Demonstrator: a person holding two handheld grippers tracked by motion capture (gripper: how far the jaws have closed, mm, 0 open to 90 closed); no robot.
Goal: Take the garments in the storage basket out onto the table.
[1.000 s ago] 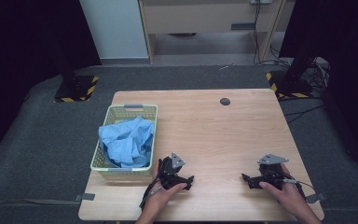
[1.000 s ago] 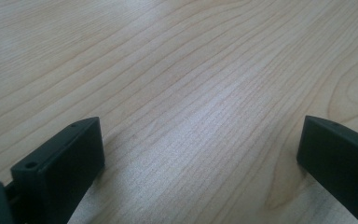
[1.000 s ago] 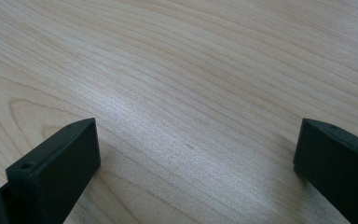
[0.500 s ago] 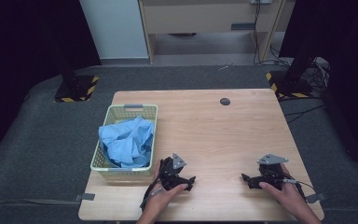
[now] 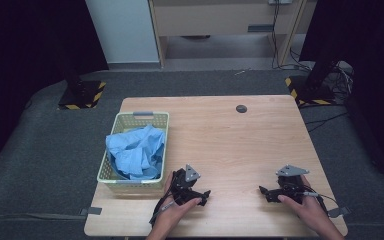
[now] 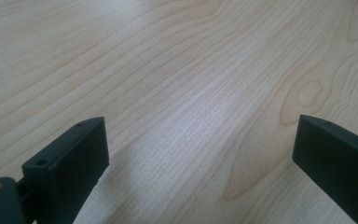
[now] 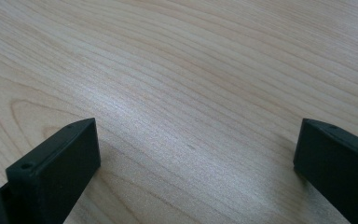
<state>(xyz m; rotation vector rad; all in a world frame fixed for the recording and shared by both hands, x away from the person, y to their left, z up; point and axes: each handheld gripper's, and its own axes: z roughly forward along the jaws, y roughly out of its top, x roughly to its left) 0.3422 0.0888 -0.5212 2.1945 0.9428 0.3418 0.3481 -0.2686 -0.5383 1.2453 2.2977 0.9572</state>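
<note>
A pale green basket (image 5: pixel 109 175) stands on the left side of the wooden table (image 5: pixel 240 145), with crumpled blue cloth (image 5: pixel 137 150) piled in it. My left gripper (image 5: pixel 206 194) rests on the table just right of the basket's near corner, held by a hand. In the left gripper view my left gripper (image 6: pixel 200 154) is open, with only bare wood between its jaws. My right gripper (image 5: pixel 264 192) lies near the table's front right, also in a hand. The right gripper view shows my right gripper (image 7: pixel 196 158) open over bare wood.
A small dark round disc (image 5: pixel 241 108) is set in the table near its far edge. Grey carpet surrounds the table, with black stands on striped bases (image 5: pixel 80 97) at the far left and far right. Cables trail at the right.
</note>
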